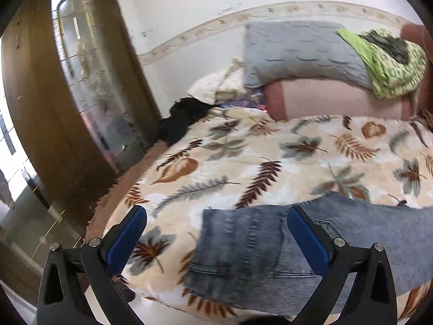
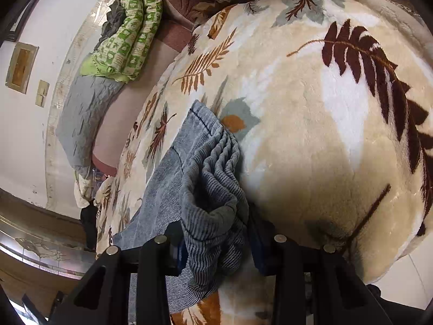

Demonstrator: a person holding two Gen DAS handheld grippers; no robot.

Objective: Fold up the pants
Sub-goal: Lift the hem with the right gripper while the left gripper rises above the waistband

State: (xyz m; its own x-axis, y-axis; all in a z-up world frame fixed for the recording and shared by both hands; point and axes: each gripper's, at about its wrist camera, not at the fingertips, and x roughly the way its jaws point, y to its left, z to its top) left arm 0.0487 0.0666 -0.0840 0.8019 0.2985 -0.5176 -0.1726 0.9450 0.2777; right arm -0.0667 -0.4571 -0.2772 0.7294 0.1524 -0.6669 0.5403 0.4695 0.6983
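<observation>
A pair of blue jeans (image 1: 251, 241) lies across the near edge of a bed covered with a leaf-print blanket (image 1: 243, 162). My left gripper (image 1: 216, 216) is open above the jeans' waist end, its blue pads either side of the pocket area. In the right wrist view my right gripper (image 2: 216, 241) is shut on a bunched part of the jeans (image 2: 213, 189), with the cloth gathered in folds between the fingers and the rest trailing away over the blanket (image 2: 311, 108).
A grey pillow (image 1: 300, 51) and a green patterned cloth (image 1: 387, 65) lie on a pink bolster (image 1: 338, 100) at the head of the bed. A dark garment (image 1: 184, 119) sits at the bed's far left edge. A wooden wardrobe with a mirror (image 1: 89, 81) stands to the left.
</observation>
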